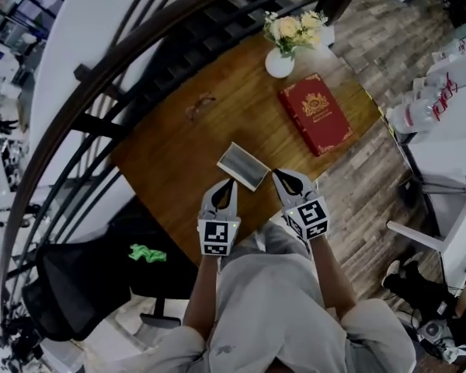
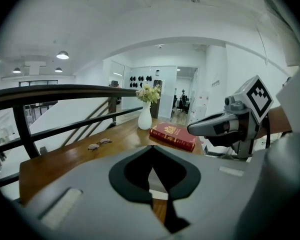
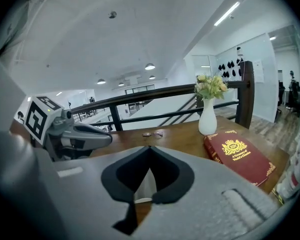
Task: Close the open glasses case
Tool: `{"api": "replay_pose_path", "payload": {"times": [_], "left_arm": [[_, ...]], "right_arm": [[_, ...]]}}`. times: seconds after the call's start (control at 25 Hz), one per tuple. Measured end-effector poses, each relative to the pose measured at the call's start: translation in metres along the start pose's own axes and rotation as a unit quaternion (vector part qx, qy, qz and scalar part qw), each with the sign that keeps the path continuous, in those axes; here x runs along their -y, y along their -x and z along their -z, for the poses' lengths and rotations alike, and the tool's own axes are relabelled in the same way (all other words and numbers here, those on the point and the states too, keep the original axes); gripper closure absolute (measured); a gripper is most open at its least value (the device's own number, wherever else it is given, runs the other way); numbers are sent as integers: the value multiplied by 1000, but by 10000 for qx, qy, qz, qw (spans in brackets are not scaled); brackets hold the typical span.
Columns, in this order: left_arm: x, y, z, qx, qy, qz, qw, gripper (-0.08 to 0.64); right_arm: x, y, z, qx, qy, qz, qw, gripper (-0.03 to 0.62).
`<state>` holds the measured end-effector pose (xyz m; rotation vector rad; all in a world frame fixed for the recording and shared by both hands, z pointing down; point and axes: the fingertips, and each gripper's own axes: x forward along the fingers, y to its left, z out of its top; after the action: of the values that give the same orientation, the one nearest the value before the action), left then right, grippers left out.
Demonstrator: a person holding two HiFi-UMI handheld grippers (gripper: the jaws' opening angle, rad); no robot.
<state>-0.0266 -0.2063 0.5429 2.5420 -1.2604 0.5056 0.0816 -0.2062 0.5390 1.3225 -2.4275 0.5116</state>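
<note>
The grey glasses case [image 1: 243, 165] lies open near the front edge of the wooden table [image 1: 179, 154], its pale inside facing up. My left gripper [image 1: 231, 182] hangs just short of the case's near left corner with its jaws together and nothing in them. My right gripper [image 1: 277, 174] sits beside the case's near right end, also shut and empty. In the left gripper view the case [image 2: 153, 183] shows as a pale patch behind the closed pads of the left gripper [image 2: 151, 147]. The right gripper view likewise has the case [image 3: 146, 186] behind the right gripper [image 3: 149, 148].
A pair of glasses [image 1: 199, 106] lies farther back on the table. A red book [image 1: 314, 113] is at the right and a white vase of flowers [image 1: 279, 62] at the far edge. A black railing [image 1: 101, 76] runs along the left. A black chair with green cloth [image 1: 146, 252] stands below left.
</note>
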Motion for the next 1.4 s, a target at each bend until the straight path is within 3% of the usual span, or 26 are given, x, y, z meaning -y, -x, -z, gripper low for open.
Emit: {"api": "replay_pose_path", "payload": {"times": [0.24, 0.44, 1.4], "left_arm": [[0, -18, 12, -153, 46, 313, 9994, 540], [-1, -30, 20, -290, 146, 345, 9989, 540], [1, -92, 79, -1103, 526, -185, 9923, 540]], "right_arm": [[3, -17, 9, -180, -10, 146, 9997, 589], [9, -29, 17, -400, 24, 93, 9992, 589], [42, -84, 68, -1128, 44, -902, 9895, 589]]}}
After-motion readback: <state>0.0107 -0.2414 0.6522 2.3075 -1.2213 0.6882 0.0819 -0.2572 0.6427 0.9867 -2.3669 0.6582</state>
